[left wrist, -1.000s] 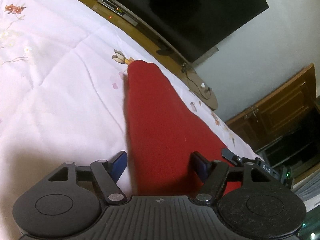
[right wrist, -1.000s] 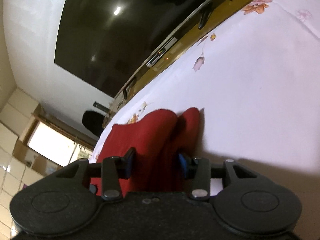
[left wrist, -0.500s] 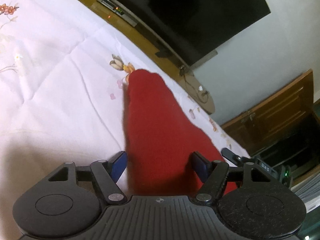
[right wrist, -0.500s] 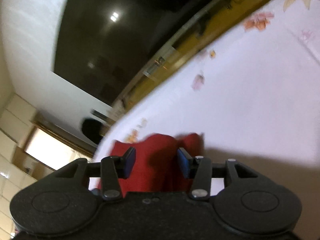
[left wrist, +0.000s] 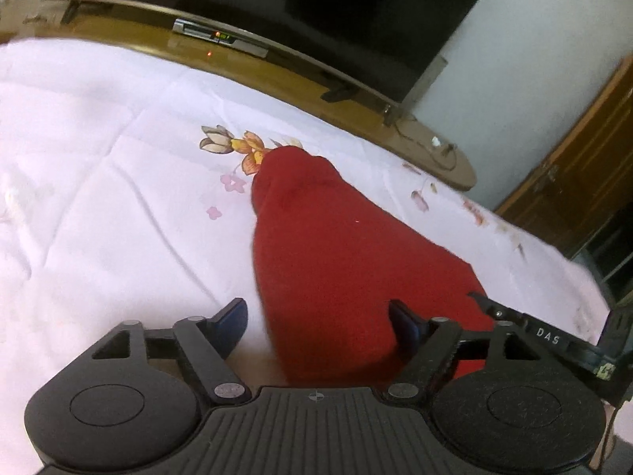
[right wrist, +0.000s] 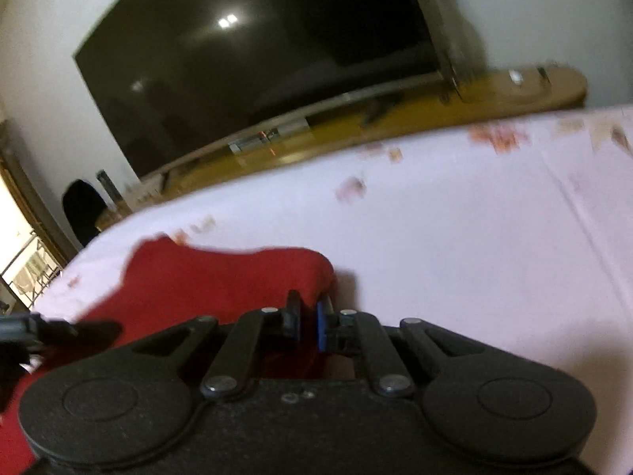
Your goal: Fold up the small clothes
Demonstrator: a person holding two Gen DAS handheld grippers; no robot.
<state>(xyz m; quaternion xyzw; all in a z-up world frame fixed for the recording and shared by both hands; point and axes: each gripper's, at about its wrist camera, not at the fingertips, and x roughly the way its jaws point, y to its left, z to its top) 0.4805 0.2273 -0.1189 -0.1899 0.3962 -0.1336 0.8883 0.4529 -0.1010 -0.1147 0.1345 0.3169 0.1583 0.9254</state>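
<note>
Right tool point(right wrist: 307, 316) had closed since half a second before, pinching red garment's point(right wrist: 221, 277) near end on the bed point(right wrist: 455, 237); left tool point(left wrist: 318, 316) gaped wide, straddling cloth. Fold likely beginning.

Red garment point(right wrist: 221, 281) — near end hidden beneath right tool point(right wrist: 307, 318).

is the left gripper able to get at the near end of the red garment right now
Probably yes. The left gripper is open with its jaws either side of the red garment on the bedsheet, and nothing lies between. The right gripper already pinches another edge.
</note>
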